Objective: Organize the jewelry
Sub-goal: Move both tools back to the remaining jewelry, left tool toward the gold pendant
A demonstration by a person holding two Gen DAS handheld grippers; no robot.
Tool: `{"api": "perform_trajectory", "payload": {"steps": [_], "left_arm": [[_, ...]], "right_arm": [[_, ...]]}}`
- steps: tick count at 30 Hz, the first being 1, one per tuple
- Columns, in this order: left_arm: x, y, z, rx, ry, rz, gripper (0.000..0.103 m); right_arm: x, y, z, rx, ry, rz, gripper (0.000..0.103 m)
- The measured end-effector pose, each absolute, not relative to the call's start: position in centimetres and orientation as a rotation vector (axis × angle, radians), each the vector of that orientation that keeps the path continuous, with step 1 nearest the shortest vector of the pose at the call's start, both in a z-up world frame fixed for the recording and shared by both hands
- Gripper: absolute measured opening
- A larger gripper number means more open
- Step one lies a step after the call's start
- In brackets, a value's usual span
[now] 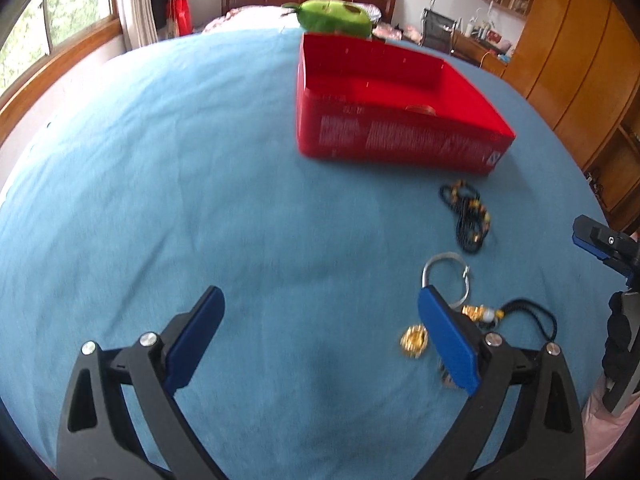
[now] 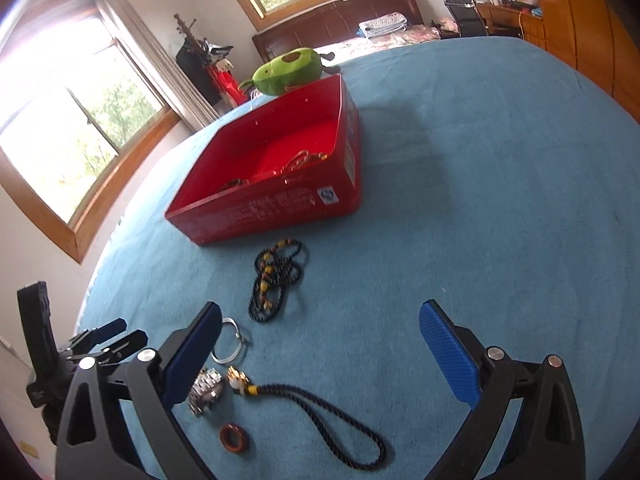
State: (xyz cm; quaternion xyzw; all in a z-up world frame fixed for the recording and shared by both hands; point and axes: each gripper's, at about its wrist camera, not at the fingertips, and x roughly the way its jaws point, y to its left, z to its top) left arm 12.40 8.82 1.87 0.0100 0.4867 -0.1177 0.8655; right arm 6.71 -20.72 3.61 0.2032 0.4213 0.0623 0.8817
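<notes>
The jewelry lies loose on a blue bedcover (image 2: pixel 460 200), in front of a red box (image 2: pixel 276 200). Nearest the box is a black bead necklace (image 2: pixel 276 276) with yellow and brown beads, bunched in loops and just clear of the box's front wall. Nearer the grippers lies a silver bangle (image 2: pixel 232 340), and beside it a metal watch (image 2: pixel 206 392). A dark braided cord (image 2: pixel 340 420) with a gold and white charm at one end curls across the cover next to the watch, and a small brown ring (image 2: pixel 234 438) lies just below the charm. In the left wrist view a gold trinket (image 1: pixel 414 342) also shows near the bangle (image 1: pixel 446 276); it is blurred, so its kind is hard to tell. Inside the box a few pieces already rest on the floor near the front wall, thin loops of reddish or gold colour.

The left gripper (image 1: pixel 320 336) hangs above bare cover with its blue pads spread wide, nothing between them; its right finger overlaps the bangle and cord in view. The right gripper (image 2: pixel 320 344) is likewise spread wide and empty, above the cord and watch.

A green avocado plush toy (image 2: pixel 288 70) sits just behind the box.
</notes>
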Motion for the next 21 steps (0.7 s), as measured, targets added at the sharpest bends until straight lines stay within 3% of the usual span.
{"api": "perform_trajectory", "payload": {"steps": [4,9,10,12,21], "left_arm": [[11.8,8.7,0.8,0.001,1.068,-0.257,0.095],[11.2,7.9,0.4,0.0,1.108,-0.308,0.091],[11.1,7.7,0.4,0.01,1.114,-0.32,0.08],[11.2,7.4,0.2,0.019,1.139,-0.338,0.073],[11.9,6.2,-0.8,0.036,1.206,-0.402,0.062]], "right_arm": [[6.0,-19.6,3.2,0.388,0.895,0.141,0.089],[5.8,-18.8,2.5,0.383,0.93,0.18,0.07],[5.8,-18.6,2.4,0.383,0.933,0.184,0.069],[5.7,-18.5,2.3,0.386,0.934,0.187,0.069],[5.7,-18.5,2.2,0.39,0.936,0.191,0.069]]}}
